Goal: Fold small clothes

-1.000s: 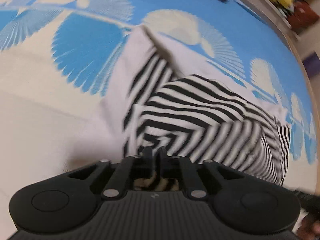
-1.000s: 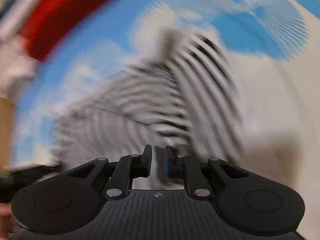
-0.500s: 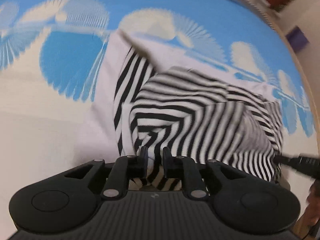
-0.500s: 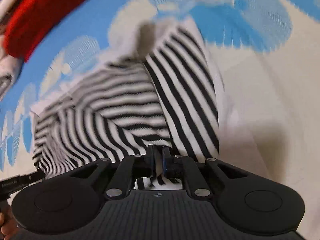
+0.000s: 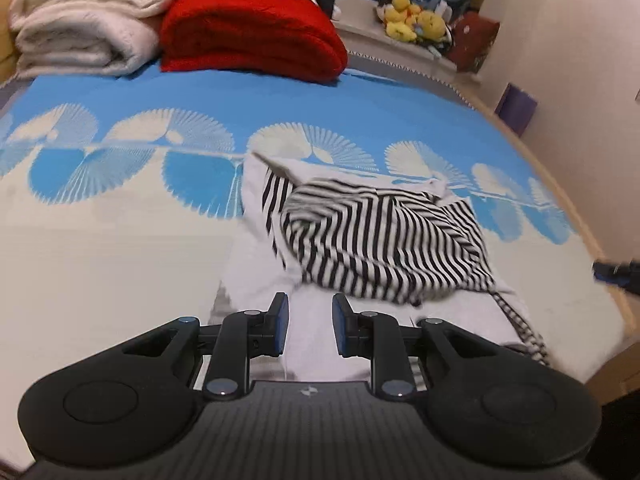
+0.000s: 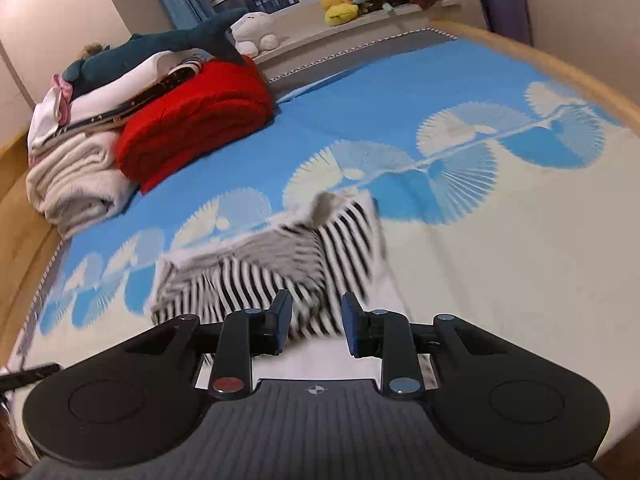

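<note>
left hand-held gripper [image 5: 307, 328], right hand-held gripper [image 6: 315, 326]: just opened, empty | striped garment [image 5: 380, 236] mid-bed [image 5: 100, 260], bare around

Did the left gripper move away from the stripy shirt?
Yes. The left gripper has pulled back and up from the stripy shirt; the red blanket now shows. Its jaws have just been opening, with nothing between them.

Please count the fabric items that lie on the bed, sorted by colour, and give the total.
Black-and-white striped: 1, the striped garment, partly folded.
Red: 1, the folded red blanket.
Cream: 1, the folded cream blanket.
Total: 3, without the mixed pile on top of the blankets, which I cannot separate.
</note>
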A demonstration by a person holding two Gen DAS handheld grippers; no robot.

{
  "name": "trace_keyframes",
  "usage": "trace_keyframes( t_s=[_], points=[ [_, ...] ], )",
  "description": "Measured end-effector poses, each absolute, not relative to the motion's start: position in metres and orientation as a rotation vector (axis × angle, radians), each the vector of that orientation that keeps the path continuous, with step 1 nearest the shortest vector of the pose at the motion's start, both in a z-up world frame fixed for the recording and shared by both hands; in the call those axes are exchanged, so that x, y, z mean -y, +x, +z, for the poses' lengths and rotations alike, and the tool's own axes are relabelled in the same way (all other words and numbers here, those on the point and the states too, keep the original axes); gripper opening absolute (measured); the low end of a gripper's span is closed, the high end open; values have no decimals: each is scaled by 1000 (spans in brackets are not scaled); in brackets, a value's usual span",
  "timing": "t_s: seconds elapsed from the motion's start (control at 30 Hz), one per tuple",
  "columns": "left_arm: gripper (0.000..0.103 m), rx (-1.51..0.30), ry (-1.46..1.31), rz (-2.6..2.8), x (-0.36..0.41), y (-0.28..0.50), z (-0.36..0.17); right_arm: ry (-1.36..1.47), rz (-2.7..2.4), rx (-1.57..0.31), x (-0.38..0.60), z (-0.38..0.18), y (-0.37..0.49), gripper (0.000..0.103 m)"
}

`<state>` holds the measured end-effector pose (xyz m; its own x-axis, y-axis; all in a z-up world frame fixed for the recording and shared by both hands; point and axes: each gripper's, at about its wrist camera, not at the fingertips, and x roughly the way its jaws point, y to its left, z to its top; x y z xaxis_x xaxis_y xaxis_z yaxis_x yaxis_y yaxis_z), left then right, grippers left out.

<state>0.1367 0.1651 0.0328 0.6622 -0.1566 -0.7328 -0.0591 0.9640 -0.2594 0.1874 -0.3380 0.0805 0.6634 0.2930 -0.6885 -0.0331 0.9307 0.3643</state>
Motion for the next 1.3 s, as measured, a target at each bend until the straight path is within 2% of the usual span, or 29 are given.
trace_keyframes(
  t_s=[0.1,0.13,0.2,0.27,0.43,0.6,0.67,0.7,0.8,0.93,1.2,1.3],
  points=[
    [23,-865,-384,-33,-168,104,10,351,157,-841,351,59,156,27],
    [22,-880,-431,-29,-168,97,4,371,142,-851,356,53,144,20],
    [22,-890,-508,-40,-166,86,-7,446,124,-863,364,43,129,14],
    [22,-934,-495,-12,-161,84,-19,458,110,-846,369,31,116,14],
    [22,-984,-438,56,-154,80,-30,475,93,-986,376,-4,108,15],
    [22,-1088,-497,164,-170,86,-56,390,43,-1082,371,-26,106,16],
    [26,-1126,-518,198,-175,87,-66,382,21,-1121,370,-34,108,16],
    [28,-1138,-530,209,-177,87,-70,369,13,-1144,369,-40,109,17],
    [33,-1158,-552,213,-179,89,-77,317,2,-1208,360,-55,113,33],
    [44,-1204,-539,239,-176,95,-91,250,11,-1260,348,-69,115,40],
    [47,-1240,-520,198,-169,101,-106,213,20,-1280,336,-78,118,45],
    [44,-1236,-503,185,-165,101,-106,201,29,-1277,335,-77,117,46]
  ],
)
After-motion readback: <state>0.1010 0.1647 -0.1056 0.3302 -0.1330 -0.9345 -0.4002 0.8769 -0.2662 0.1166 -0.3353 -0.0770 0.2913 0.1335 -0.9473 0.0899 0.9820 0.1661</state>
